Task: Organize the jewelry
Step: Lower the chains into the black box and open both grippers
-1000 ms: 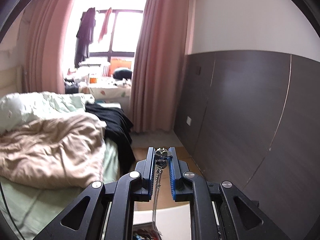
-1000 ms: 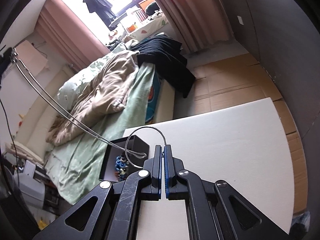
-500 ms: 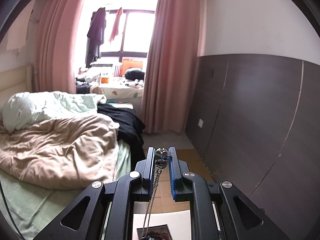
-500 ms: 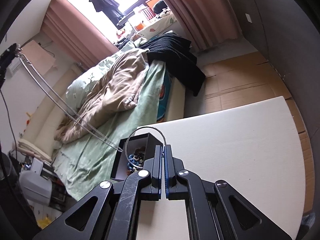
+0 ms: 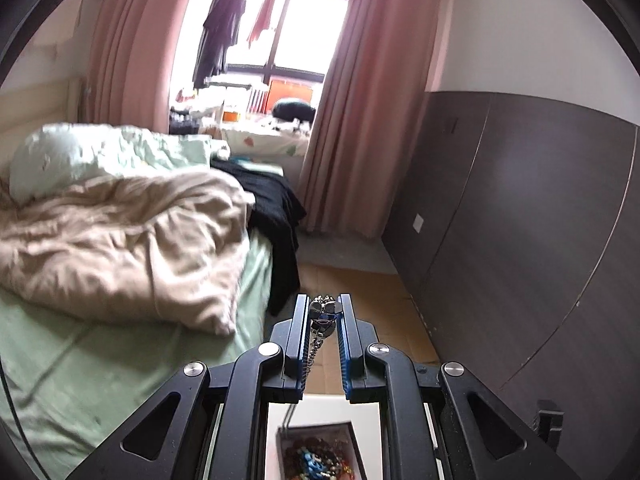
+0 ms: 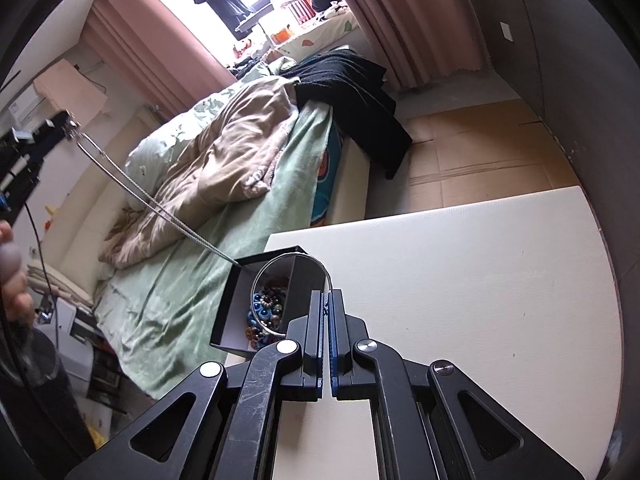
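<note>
My left gripper is shut on the clasp end of a silver chain necklace, held high; the chain hangs down between the fingers toward a black jewelry box holding beaded pieces. In the right wrist view the left gripper is at upper left and the chain runs taut down to the black box on the white table. My right gripper is shut on a thin silver wire bangle that loops over the box. Beads lie inside.
A bed with a beige quilt and black clothes lies left of the table. A dark panelled wall runs on the right. Pink curtains frame a bright window. Clutter sits on the floor beside the bed.
My left gripper has lifted further with the necklace, drawing the chain out of the box. The right gripper with the bangle has come closer to the box.
</note>
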Available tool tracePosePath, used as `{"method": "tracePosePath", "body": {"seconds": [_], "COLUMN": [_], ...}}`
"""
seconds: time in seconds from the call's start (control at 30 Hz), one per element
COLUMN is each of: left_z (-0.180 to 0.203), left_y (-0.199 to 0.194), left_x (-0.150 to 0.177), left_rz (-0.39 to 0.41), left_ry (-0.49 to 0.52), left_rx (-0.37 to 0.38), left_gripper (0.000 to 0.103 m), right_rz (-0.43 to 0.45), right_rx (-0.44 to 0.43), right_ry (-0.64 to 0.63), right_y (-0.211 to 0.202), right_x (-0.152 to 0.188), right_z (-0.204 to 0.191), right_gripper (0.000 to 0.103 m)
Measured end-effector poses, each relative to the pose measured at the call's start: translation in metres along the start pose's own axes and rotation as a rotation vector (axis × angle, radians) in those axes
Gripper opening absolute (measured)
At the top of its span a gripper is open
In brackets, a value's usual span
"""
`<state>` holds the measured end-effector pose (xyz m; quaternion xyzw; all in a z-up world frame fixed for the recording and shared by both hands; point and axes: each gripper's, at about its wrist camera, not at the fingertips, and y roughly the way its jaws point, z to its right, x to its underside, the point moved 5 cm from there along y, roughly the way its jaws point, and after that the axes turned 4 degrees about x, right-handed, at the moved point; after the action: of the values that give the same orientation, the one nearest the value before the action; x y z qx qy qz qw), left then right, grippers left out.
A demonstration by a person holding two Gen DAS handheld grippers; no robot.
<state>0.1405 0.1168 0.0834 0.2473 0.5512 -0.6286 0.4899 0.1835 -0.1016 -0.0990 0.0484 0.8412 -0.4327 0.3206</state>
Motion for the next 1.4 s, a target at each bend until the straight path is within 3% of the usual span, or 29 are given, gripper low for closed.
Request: {"method": "tracePosePath", "body": {"seconds": [0.27, 0.67, 0.87, 0.93, 1.0, 1.03, 1.2, 1.4], "left_z": [-0.024, -0.041, -0.063, -0.067, -0.072, -0.074, -0.086, -0.090], "left_y": [0.035, 0.086, 0.109, 0.108, 0.100, 0.095, 0.077, 0.075], "left_x": [0.056, 0.128, 0.148, 0.149, 0.144, 0.140, 0.125, 0.120], "left_rz": [-0.084, -0.253, -0.382, -0.389, -0.363, -0.338, -0.281, -0.292], "left_ry": [-0.112, -0.174, -0.331, -0.345, -0.342, -0.349, -0.359, -0.355], "left_rx": [0.037, 0.054, 0.115, 0.100, 0.080, 0.084, 0.084, 0.101], "left_gripper": [0.013, 0.013, 0.016, 0.029, 0.080, 0.088, 0.090, 0.090], "right_rz": [-0.007, -0.014, -0.026, -0.028, -0.031, -0.033, -0.038, -0.030], "right_rx": [0.023, 0.002, -0.010, -0.012, -0.024, -0.028, -0.039, -0.068], "right_ry": [-0.004, 0.012, 0.021, 0.020, 0.024, 0.026, 0.028, 0.030], "right_y": [0.000, 0.012, 0.027, 0.032, 0.039, 0.042, 0.058, 0.072], "right_x": [0.002, 0.001, 0.001, 0.001, 0.001, 0.001, -0.001, -0.004], "right_z": [0.004, -0.006, -0.016, -0.021, -0.027, -0.029, -0.044, -0.063], "right_gripper": [0.003, 0.003, 0.003, 0.003, 0.003, 0.003, 0.003, 0.003]}}
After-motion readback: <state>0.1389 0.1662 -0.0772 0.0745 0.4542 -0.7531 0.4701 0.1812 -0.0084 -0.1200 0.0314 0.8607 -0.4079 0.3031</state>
